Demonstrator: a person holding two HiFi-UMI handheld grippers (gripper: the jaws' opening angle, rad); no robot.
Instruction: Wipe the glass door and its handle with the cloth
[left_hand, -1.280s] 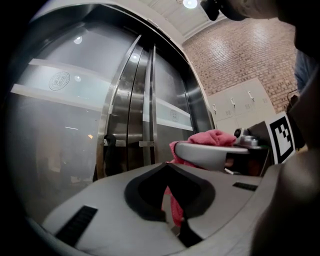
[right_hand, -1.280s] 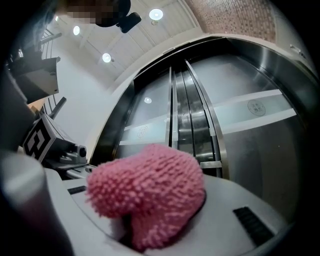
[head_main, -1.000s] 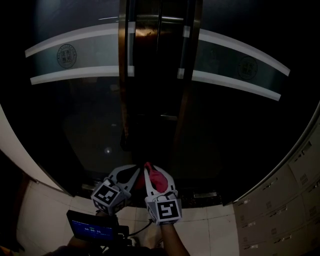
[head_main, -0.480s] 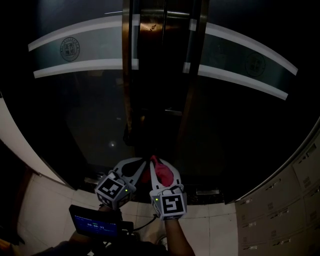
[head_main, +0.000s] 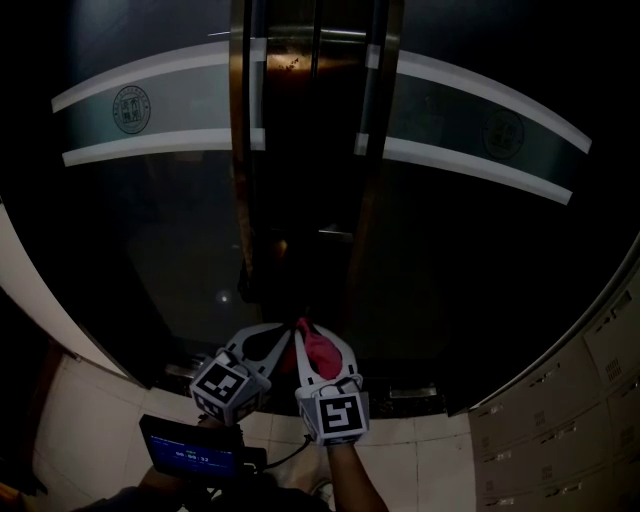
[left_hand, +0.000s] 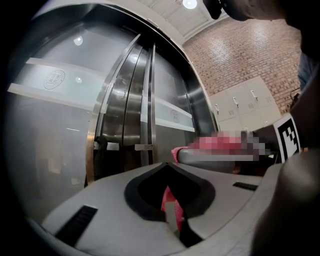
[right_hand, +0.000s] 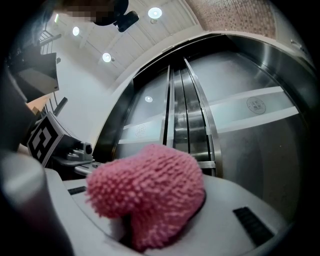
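The glass door (head_main: 150, 250) is dark, with two white frosted bands and steel frames down its middle. A vertical bar handle (head_main: 262, 95) runs beside the centre frame and also shows as the handle (left_hand: 146, 115) in the left gripper view. Low in front of the door my right gripper (head_main: 306, 328) is shut on a fluffy pink cloth (head_main: 322, 350); the cloth (right_hand: 150, 190) bulges over the jaws and hides the tips of the right gripper (right_hand: 160, 167). Close to its left, my left gripper (head_main: 272, 338) has its jaws shut, tips together (left_hand: 167, 165); a thin pink strip shows in the gap.
Grey lockers (head_main: 580, 400) stand to the right of the door, next to a brick wall (left_hand: 235, 55). Pale floor tiles (head_main: 440, 470) lie below the door. A small device with a lit screen (head_main: 190, 455) sits under the left gripper.
Both grippers stay side by side low before the door, the right one still shut on the cloth. Only the head view has shifted slightly.
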